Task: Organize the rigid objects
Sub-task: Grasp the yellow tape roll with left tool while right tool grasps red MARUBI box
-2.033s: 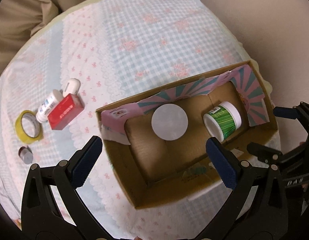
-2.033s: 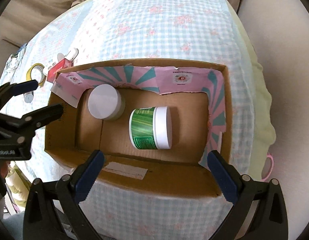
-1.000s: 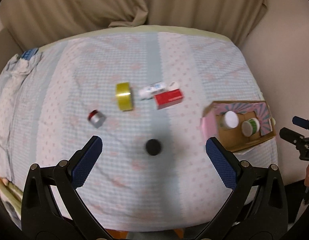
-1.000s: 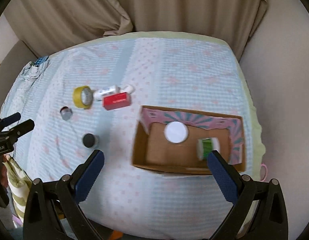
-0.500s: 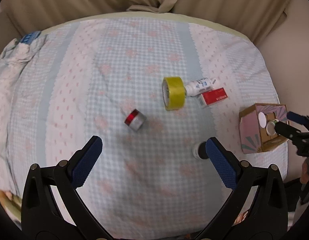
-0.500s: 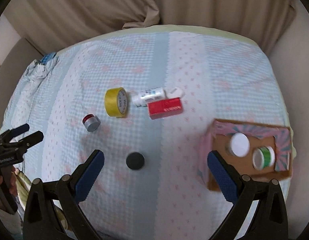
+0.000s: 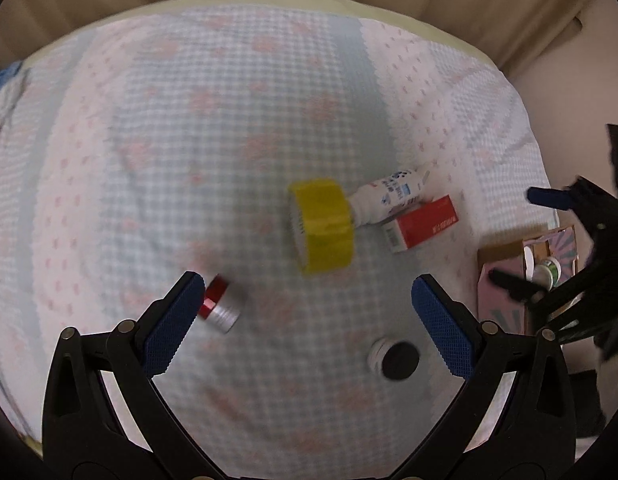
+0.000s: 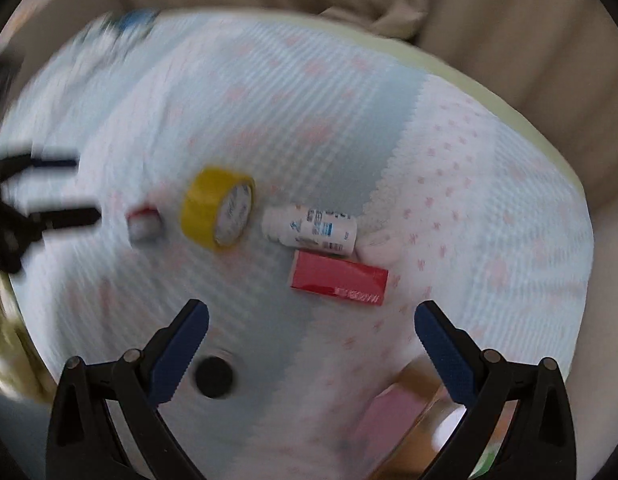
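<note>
Beige curtains hang behind a bed covered in a pale blue and pink checked cloth (image 7: 237, 92), and the loose things lie scattered across it. The left gripper (image 7: 309, 316) hangs above the cloth with its blue-padded jaws spread wide and nothing between them. Just past its left fingertip lies a small red and silver tin (image 7: 218, 305) on its side. Ahead of it stands a yellow tape roll (image 7: 323, 228) on edge, and a white bottle (image 7: 389, 196) lies touching that roll, with a red box (image 7: 423, 224) right beside the bottle. A black-lidded jar (image 7: 395, 360) sits near the inner side of its right finger. Off to its right stands the cardboard box (image 7: 505, 276), with two jars inside, partly hidden by the right gripper (image 8: 311, 336). That one is spread wide and empty too; the red box lies just ahead of it and the black-lidded jar by its left finger
</note>
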A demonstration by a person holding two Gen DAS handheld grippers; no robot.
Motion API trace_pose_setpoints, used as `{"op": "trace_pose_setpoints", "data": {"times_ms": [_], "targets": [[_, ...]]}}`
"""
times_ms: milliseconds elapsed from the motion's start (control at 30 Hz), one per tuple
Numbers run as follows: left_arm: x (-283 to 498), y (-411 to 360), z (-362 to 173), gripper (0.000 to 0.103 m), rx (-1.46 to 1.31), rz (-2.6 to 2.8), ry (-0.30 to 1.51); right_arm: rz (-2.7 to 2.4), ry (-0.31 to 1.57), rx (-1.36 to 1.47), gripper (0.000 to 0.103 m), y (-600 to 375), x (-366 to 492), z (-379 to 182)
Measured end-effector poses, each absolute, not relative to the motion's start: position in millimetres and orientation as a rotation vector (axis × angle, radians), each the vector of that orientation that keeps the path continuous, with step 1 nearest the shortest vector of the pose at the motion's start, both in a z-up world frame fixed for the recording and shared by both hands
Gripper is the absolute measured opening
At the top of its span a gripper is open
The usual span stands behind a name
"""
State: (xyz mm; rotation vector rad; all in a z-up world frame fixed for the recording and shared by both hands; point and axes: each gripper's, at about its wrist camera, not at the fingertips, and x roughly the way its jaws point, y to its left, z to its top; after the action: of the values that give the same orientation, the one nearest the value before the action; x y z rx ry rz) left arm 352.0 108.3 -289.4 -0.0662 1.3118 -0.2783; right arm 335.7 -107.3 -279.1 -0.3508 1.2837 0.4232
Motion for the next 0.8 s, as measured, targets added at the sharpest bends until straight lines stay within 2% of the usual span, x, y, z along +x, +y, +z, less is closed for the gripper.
{"op": "trace_pose_setpoints", "data": {"times_ms": [200,300,400,533,633,733,800], "targets": [[382.8,85.3,-331.4,0.103,-0.037,-0.276,1.359,0.592,1.317,-0.708,0.1,-107.7,351.0,-345.0],[392.1,79.9,-351.7,0.103,-0.035,-0.273,1.386,0.659,1.311,-0.868,0.088,-108.9,353.8,-375.9],[398.1,75.7,-371.5,0.098,-0.036,-0.269,1.415,0.741,1.309,-1.021,0.076,-108.2,352.2,-404.6],[403.6,74.3,-388.8,0.095,-0.068,-0.254,1.445,0.827,1.247,-1.168,0.073,-103.5,344.3,-424.8],[409.2,71.7,-398.8,0.087,-0.088,-0.251,1.468,0.89,1.208,-1.251,0.066,-98.7,339.7,-433.0],[414.2,67.5,-407.6,0.085,-0.092,-0.25,1.484,0.935,1.185,-1.33,0.059,-94.5,337.6,-440.7],[417.6,63.5,-413.4,0.075,-0.096,-0.253,1.495,0.955,1.178,-1.37,0.056,-92.5,337.2,-445.4]]}}
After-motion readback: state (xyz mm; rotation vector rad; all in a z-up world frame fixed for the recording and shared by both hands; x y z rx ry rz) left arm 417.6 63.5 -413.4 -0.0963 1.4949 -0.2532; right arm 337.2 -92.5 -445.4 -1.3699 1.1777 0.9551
